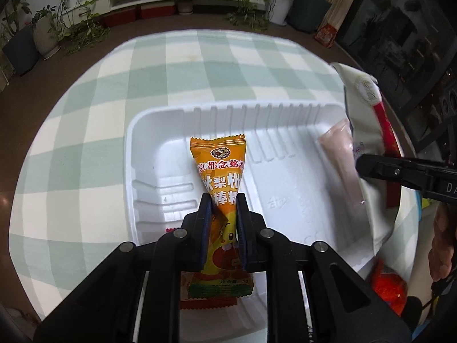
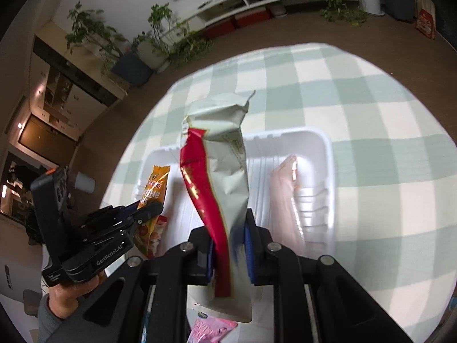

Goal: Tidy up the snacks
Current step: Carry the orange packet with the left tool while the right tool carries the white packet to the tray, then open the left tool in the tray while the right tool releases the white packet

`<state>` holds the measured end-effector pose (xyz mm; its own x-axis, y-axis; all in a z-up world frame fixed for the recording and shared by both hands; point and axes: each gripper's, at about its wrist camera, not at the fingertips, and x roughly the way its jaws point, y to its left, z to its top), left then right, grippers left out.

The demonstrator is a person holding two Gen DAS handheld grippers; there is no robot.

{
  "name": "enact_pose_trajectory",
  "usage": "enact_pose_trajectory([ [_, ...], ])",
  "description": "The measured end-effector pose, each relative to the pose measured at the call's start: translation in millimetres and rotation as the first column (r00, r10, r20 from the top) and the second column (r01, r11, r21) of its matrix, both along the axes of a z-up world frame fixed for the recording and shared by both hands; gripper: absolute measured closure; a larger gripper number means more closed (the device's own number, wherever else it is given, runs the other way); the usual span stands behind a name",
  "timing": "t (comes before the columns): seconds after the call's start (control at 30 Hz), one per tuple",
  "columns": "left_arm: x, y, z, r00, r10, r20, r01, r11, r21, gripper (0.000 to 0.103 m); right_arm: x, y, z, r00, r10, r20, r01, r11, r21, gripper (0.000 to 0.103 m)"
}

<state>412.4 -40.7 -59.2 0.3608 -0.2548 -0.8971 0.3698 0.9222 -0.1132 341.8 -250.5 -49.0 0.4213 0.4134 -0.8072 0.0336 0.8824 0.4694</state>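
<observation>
My left gripper (image 1: 223, 200) is shut on an orange snack packet (image 1: 220, 165) and holds it over the left half of a white foam tray (image 1: 148, 120). The same orange snack packet (image 2: 155, 183) and left gripper (image 2: 148, 207) show at the left of the right wrist view. My right gripper (image 2: 230, 223) is shut on a pale packet with a red stripe (image 2: 225, 168), held upright above the middle of the white foam tray (image 2: 320, 140). That pale packet (image 1: 368, 120) hangs at the tray's right side. A pink packet (image 2: 285, 197) lies in the tray's right part.
The tray sits on a round table with a green and white checked cloth (image 1: 171, 71). A red packet (image 1: 388, 285) and a pink packet (image 2: 211, 328) lie near the table's front edge. Potted plants (image 1: 45, 34) and a low white shelf stand on the floor behind.
</observation>
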Motion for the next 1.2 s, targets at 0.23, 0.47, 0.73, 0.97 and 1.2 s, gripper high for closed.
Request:
enact_pose_trajectory([
  [0.23, -7, 13, -16, 0.999, 0.02, -0.03, -0.02, 1.0, -0.006, 0.086, 15, 22, -19, 0.999, 0.035, -0.041, -0.037, 0.998, -0.05, 0.084],
  [0.47, -15, 21, -16, 0.998, 0.056, -0.016, -0.056, 0.998, -0.014, 0.085, 16, 30, -33, 0.996, 0.042, -0.073, -0.049, 0.994, -0.1, 0.084],
  [0.73, -20, 21, -10, 0.995, 0.098, -0.001, -0.098, 0.995, -0.022, 0.085, 16, 35, -32, 0.996, 0.055, -0.064, -0.064, 0.986, -0.151, 0.08],
  [0.97, -19, 20, -10, 0.995, 0.102, -0.003, -0.102, 0.995, -0.023, 0.077, 11, 39, -29, 0.996, 0.065, -0.068, -0.076, 0.982, -0.172, 0.059],
  [1.2, -23, 17, -3, 0.995, 0.097, 0.011, -0.097, 0.995, -0.04, 0.047, 7, 34, -16, 0.998, 0.039, -0.04, -0.045, 0.984, -0.17, 0.053],
])
